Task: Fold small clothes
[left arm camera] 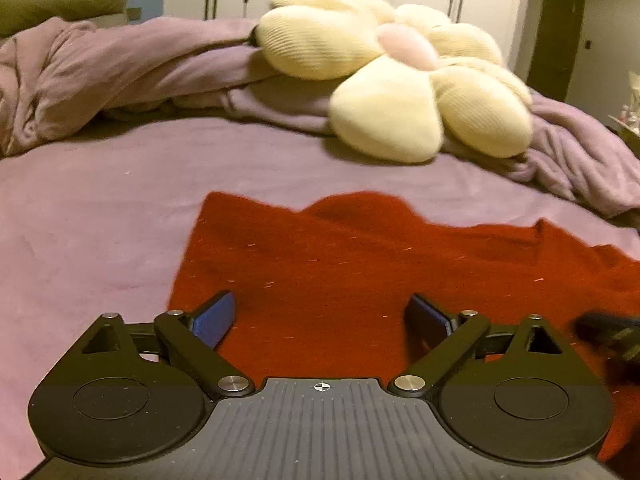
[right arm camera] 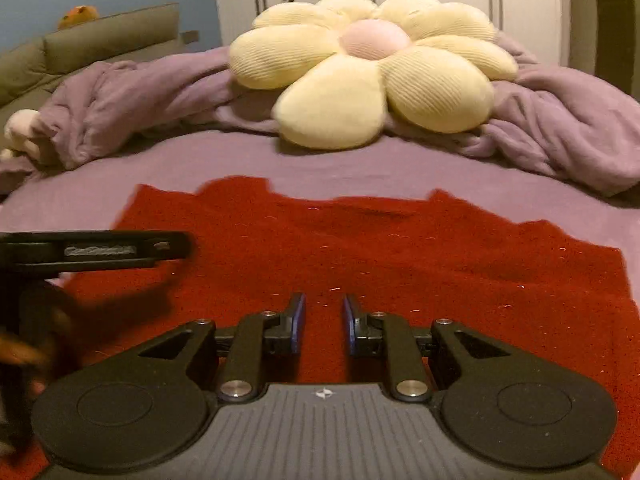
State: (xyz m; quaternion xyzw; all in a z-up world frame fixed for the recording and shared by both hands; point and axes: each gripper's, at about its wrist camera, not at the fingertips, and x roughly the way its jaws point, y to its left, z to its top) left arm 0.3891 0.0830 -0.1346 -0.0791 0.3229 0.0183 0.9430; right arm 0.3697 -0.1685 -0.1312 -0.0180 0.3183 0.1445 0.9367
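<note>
Red knit garment [left arm camera: 360,264] lay flat on the mauve bedsheet [left arm camera: 100,208], ready for folding; left gripper [left arm camera: 320,320] gaped wide, empty; right gripper [right arm camera: 323,320] stood narrowly parted, holding nothing.

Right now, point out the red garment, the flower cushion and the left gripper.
red garment [right arm camera: 400,264]: right wrist view, middle of the flat cloth.
flower cushion [right arm camera: 374,38]: right wrist view, its pink centre.
left gripper [left arm camera: 320,320]: left wrist view, midway between the wide-open blue fingertips.
</note>
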